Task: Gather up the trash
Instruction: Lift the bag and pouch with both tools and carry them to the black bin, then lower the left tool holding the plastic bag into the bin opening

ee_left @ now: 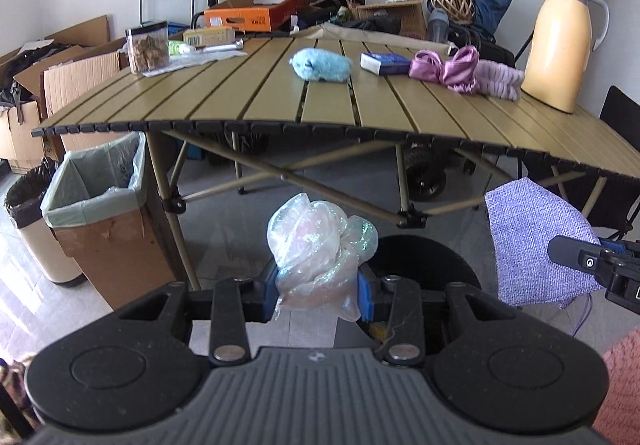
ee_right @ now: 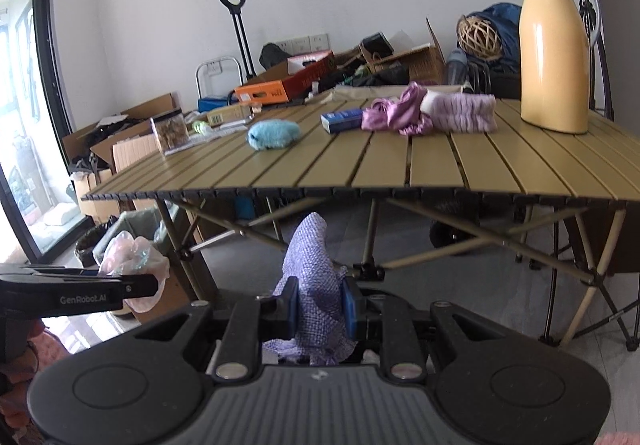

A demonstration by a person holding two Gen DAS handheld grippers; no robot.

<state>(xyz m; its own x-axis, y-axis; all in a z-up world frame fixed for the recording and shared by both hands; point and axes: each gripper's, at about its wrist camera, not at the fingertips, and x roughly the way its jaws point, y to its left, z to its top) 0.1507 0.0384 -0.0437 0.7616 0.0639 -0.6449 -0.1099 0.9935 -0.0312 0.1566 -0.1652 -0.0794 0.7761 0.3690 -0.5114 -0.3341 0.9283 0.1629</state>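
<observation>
Below table edge (ee_left: 280,125), left tool (ee_left: 318,295) grips upright plastic wad (ee_left: 320,249).

The wad (ee_left: 320,241) is thin crinkled plastic film, translucent, with an iridescent sheen. The cloth (ee_left: 532,241) is lilac fabric, coarse-woven and matt. The left gripper (ee_left: 319,295) is matt black plastic with blue pads (ee_left: 365,295), apparently rubber, and bright metal rivets. The table (ee_left: 400,113) has smooth olive slats with a dull satin finish, possibly painted metal. The jug (ee_left: 558,41) is glossy yellow plastic. The toy (ee_left: 320,65) is fluffy blue plush. The box (ee_left: 116,261) is rough brown cardboard, lined with thin green film.
</observation>
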